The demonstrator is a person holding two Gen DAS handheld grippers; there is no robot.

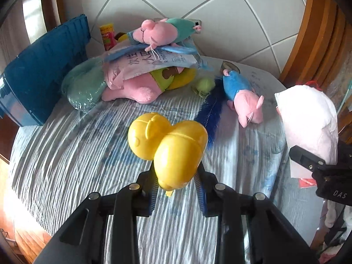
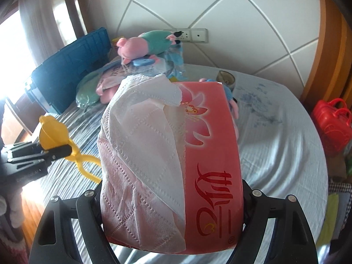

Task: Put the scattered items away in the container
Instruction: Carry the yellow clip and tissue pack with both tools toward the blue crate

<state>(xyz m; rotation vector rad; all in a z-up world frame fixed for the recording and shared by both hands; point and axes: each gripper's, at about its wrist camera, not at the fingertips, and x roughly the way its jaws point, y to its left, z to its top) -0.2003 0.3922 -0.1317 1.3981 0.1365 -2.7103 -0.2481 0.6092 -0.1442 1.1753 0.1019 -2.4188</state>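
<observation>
Holding a yellow duck-shaped snowball clamp [image 1: 169,147] in my left gripper [image 1: 177,189], I see its fingers pressed against the toy's sides, with the two rounded shells jutting out ahead of the pads above the table [image 1: 66,154], which is covered with a pale blue crinkled cloth. From the right wrist camera the same clamp [image 2: 55,136] shows at the left edge, its looped handles hanging below the black fingers.

My right gripper [image 2: 173,198] is closed on a pink tissue pack [image 2: 211,154] printed with a lotus flower and red characters; a white embossed tissue [image 2: 140,145] spills from its top and drapes over its left half. In the left wrist view the pack [image 1: 308,118] appears at the right, raised off the cloth.

At the far left of the table stands the dark blue crate [image 1: 44,72], the container, with its ribbed wall facing me. Just beside it lies a heap: a pink starfish plush [image 1: 132,90], a green mesh-wrapped bundle [image 1: 83,88], a printed plastic bag [image 1: 154,63], and on top a pink pig plush in a teal dress [image 1: 162,33]. A yellow-lidded red jar [image 1: 107,36] stands behind the heap near the tiled wall.

Further right, a pig plush in a blue shirt [image 1: 242,94] lies apart from the heap, with a blue bristle brush [image 1: 211,112] touching its left side and a small green ball [image 1: 204,85] near the brush tip. A red plastic basket [image 2: 332,127] sits off the table's right edge.
</observation>
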